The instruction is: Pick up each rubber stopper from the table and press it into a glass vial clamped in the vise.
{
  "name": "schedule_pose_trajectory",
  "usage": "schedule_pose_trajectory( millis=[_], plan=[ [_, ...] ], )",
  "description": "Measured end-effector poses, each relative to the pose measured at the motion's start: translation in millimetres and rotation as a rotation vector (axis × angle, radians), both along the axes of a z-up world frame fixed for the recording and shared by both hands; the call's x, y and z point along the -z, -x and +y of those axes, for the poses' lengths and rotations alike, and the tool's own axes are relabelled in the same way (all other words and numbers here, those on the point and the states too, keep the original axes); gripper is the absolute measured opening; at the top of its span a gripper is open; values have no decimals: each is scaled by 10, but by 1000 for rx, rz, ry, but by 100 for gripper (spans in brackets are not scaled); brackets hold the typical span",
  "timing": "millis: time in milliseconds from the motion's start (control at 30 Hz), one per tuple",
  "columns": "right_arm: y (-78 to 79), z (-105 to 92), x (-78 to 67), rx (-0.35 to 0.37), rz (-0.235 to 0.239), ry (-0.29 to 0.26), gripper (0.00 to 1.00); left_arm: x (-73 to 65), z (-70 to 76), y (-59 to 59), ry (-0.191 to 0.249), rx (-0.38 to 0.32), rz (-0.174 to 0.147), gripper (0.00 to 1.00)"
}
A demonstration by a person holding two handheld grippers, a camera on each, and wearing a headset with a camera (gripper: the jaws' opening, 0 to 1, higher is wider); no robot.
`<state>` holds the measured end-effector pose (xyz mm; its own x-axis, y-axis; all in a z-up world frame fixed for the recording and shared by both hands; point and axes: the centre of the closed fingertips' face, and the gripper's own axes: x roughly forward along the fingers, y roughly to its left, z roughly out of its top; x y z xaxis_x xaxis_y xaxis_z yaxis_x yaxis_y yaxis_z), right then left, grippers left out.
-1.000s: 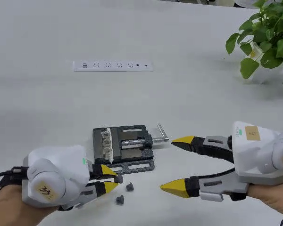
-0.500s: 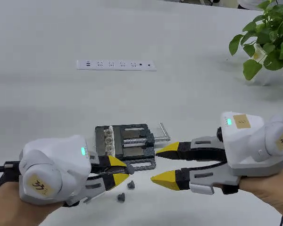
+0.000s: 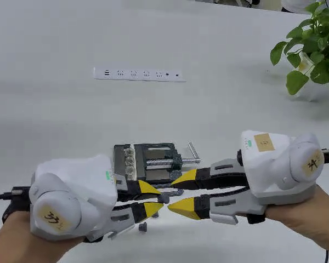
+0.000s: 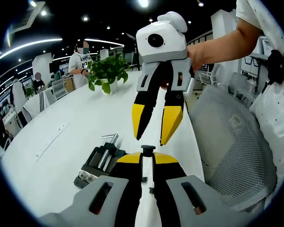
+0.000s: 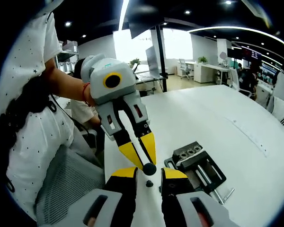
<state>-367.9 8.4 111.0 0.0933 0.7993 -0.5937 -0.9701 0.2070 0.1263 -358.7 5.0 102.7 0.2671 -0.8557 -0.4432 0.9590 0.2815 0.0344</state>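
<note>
Left gripper [image 3: 160,199]: lower left of the head view, yellow tips pointing right; its fingers are drawn close and clamp a dark rubber stopper.
Held rubber stopper [image 3: 164,197]: off the table, pinched at the very tips of the left gripper, just below and right of the vise in the head view; in the left gripper view it [image 4: 147,150] sits at the frame's centre.
Right gripper [image 3: 171,194]: comes in from the right of the head view, its fingers apart with a clear gap, the yellow tips just above and just below the held stopper, not closed on it.
Vise [image 3: 153,162]: black, centre of the head view, on the white table [image 3: 55,126], its screw handle sticking out to the right.
Glass vials [image 3: 130,162]: a short upright row clamped at the vise's left end, mouths open.
Loose rubber stoppers [image 3: 142,226]: lying on the table near the bottom edge, below the left gripper's tips.
Writing: a tan sticker on the left gripper with handwritten digits, perhaps "32"; the right gripper's round sticker may read "34", not certain.
Power strip [image 3: 139,74]: white, upper centre.
Potted plant [image 3: 312,38]: upper right corner.
</note>
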Motion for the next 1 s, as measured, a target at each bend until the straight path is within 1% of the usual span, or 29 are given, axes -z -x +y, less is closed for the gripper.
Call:
schedule_pose_trajectory(
  millis=[200, 533, 1000],
  plan=[
    [30, 27, -7, -18, 3, 2, 12, -32, -3, 12, 6, 2, -5, 4],
    [19, 25, -6, -29, -7, 10, 8, -53, -13, 17, 9, 6, -6, 4],
    [-3, -3, 3, -50, -18, 17, 6, -55, -10, 19, 11, 13, -4, 4]
  ],
)
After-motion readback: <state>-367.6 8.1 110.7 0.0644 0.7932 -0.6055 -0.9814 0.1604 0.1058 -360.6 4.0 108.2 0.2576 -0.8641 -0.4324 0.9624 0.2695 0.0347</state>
